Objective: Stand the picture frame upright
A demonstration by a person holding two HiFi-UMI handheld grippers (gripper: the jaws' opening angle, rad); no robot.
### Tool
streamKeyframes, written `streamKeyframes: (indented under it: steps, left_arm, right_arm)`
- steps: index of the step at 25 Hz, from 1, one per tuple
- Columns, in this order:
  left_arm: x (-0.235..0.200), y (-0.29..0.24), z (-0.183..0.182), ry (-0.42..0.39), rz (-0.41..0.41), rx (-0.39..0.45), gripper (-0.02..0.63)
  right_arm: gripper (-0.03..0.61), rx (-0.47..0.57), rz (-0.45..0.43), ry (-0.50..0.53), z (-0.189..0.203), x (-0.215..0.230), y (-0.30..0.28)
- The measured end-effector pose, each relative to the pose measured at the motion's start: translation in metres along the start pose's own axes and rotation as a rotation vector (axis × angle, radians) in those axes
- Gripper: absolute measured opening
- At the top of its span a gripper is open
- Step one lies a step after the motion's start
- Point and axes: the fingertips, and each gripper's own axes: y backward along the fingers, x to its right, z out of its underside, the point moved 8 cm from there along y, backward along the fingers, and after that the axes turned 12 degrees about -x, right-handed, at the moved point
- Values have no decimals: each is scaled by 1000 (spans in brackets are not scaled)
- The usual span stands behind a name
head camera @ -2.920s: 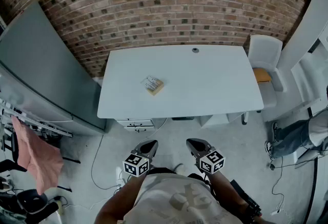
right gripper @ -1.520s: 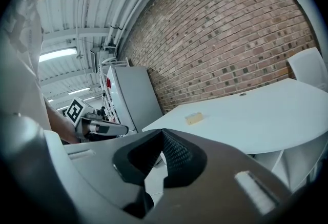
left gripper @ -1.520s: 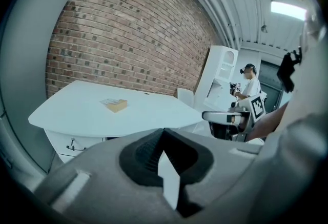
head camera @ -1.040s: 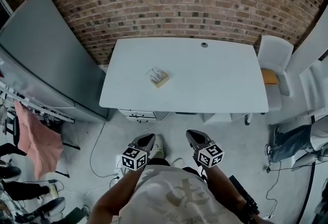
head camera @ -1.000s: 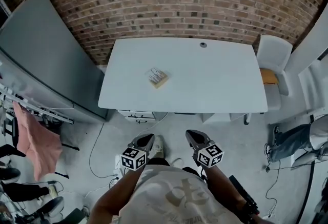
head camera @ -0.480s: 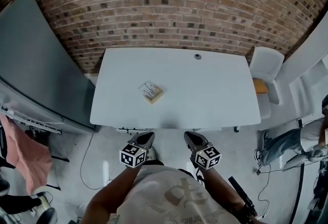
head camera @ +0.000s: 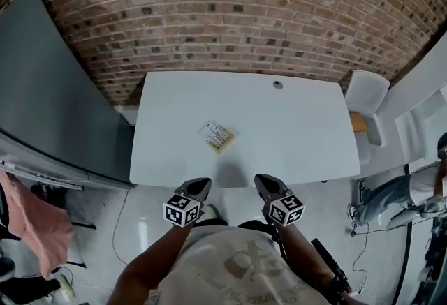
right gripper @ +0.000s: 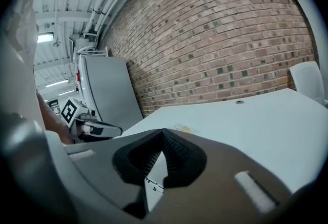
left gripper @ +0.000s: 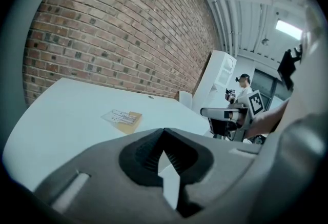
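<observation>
On table (head camera: 293,129), flat picture frame (head camera: 216,136)

**Left tongs** (head camera: 200,187): held in my left hand, low before my torso, tips pointing forward. Jaws pressed together, nothing between them. Left marker cube (head camera: 181,211) sits behind the jaws, top face up.

**Right tongs** (head camera: 262,182): held in my right hand, level with the left and set apart from it, roughly parallel. Jaws likewise closed and empty. Right marker cube (head camera: 285,209) sits behind the jaws, top face up.

**Arms:** left forearm (head camera: 150,265) and right forearm (head camera: 307,262), both bare, reaching forward from my sides.
</observation>
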Motion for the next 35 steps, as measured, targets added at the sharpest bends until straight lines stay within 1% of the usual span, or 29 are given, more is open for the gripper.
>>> streamKeyframes:
  steps: [2,5,8,13,17,22,26,31,35]
  left_arm:
    - [-11,4,-2,12,-9,-1,2]
    - [-27,13,1,49,-36,1,2]
    - [-41,21,1,79,-53,14,2]
    - [-57,22,1,104,-60,34,2]
    - [-64,16,-3,156,-76,53,2]
    - [-71,9,-10,189,-106,64,2]
    - [-78,-3,-19,241,-110,74,3]
    - [-93,-27,-31,288,-136,63,3]
    - [-103,-48,-41,331,-135,31,3]
  right_arm:
    - [6,-9,30,5,-7,-1,-10]
    - [7,-52,93,21,-12,-1,-20]
    - [7,-70,105,23,-20,0,-29]
    - [8,-98,78,53,-37,2,-46]
    - [7,-115,56,65,-44,9,-60]
    - [8,-153,11,79,-52,24,-87]
    - [8,-202,-23,93,-66,43,-113]
    - [8,-275,-76,141,-89,68,-146]
    - [8,-337,-115,168,-103,87,-172]
